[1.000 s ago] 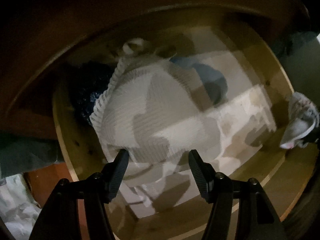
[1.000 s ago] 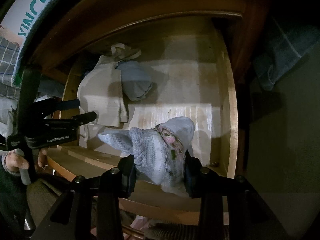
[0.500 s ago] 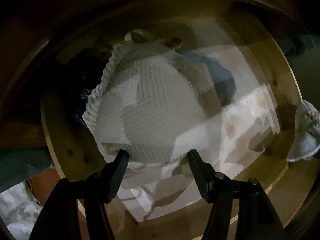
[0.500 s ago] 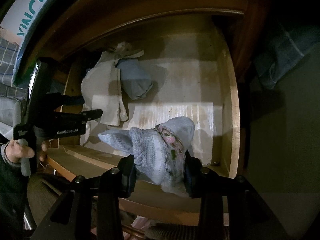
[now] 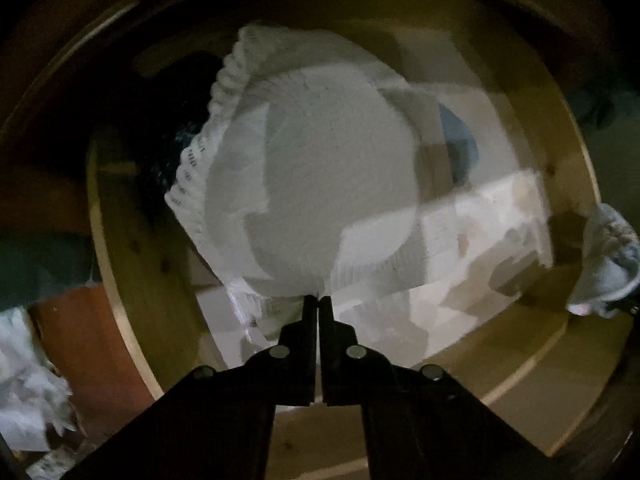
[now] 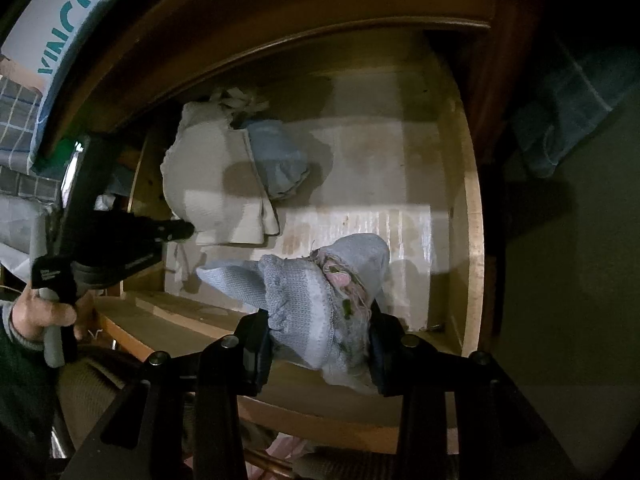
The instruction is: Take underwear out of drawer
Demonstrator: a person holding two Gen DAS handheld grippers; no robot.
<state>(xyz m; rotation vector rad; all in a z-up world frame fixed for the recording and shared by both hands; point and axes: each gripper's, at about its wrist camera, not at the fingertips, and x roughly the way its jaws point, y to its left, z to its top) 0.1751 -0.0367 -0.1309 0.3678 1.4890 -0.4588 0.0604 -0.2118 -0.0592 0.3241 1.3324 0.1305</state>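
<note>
A pale wooden drawer (image 6: 474, 200) stands pulled out of its dark brown cabinet, its floor lined with whitish paper. At its left side lies a cream ribbed-knit garment with a scalloped edge (image 5: 332, 176), its long axis running from the drawer's back toward the front in the right wrist view. A folded grey-blue cloth (image 6: 278, 162) rests against its right edge, and a dark, lacy item (image 5: 160, 148) sits in shadow to its left.

The left gripper (image 5: 318, 300), pointing straight down, has just been closing: its black jaws now meet at the near edge of the cream garment. Motion blur hides whether any fabric is pinched between them. In the right wrist view a person's hand (image 6: 42, 312) grips its handle at the drawer's front left corner.

The right gripper (image 6: 320, 344) stands partly open, its pads pressing both sides of a bunched pale-blue knitted piece of underwear with a pink and green trim (image 6: 312, 292). The bundle is held over the drawer's front rim, its loose end trailing left.
</note>
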